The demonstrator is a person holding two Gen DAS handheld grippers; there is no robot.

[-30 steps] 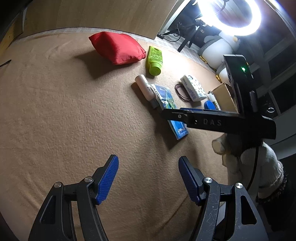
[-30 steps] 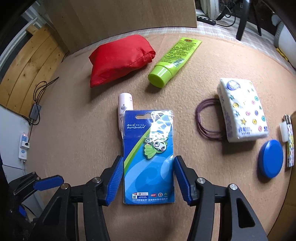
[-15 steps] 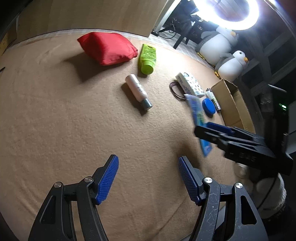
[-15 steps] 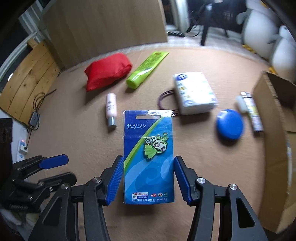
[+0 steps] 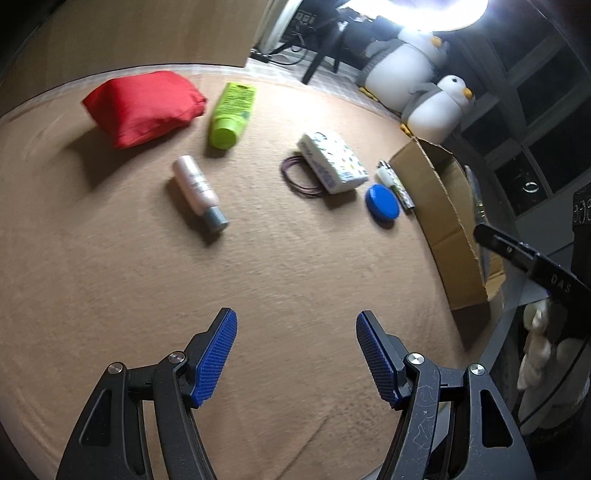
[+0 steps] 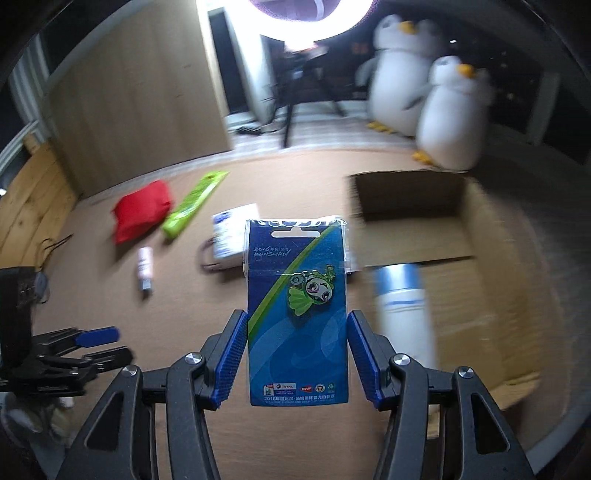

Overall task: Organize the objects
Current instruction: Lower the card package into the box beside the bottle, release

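Note:
My right gripper (image 6: 293, 350) is shut on a blue pin card (image 6: 297, 314) with a green mascot, held up in the air beside the open cardboard box (image 6: 491, 280). A white and blue bottle (image 6: 404, 314) lies inside that box. My left gripper (image 5: 295, 354) hangs open and empty over bare brown cloth. On the cloth lie a red pouch (image 5: 144, 105), a green tube (image 5: 232, 114), a pink bottle (image 5: 199, 192), a patterned tissue pack (image 5: 334, 162), a purple hair band (image 5: 299, 177), a blue round lid (image 5: 382, 202) and a lighter (image 5: 397, 184). The box (image 5: 448, 221) stands at the right edge.
Two plush penguins (image 5: 413, 70) sit behind the box, below a bright ring light (image 6: 310, 18). A wooden board (image 5: 129, 33) stands at the back. A gloved hand (image 5: 539, 354) holds the right gripper's body at the far right. The cloth's left half holds nothing.
My right gripper lifted the blue card off the cloth and carried it right, up to the cardboard box. My left gripper stayed open and turned slightly right.

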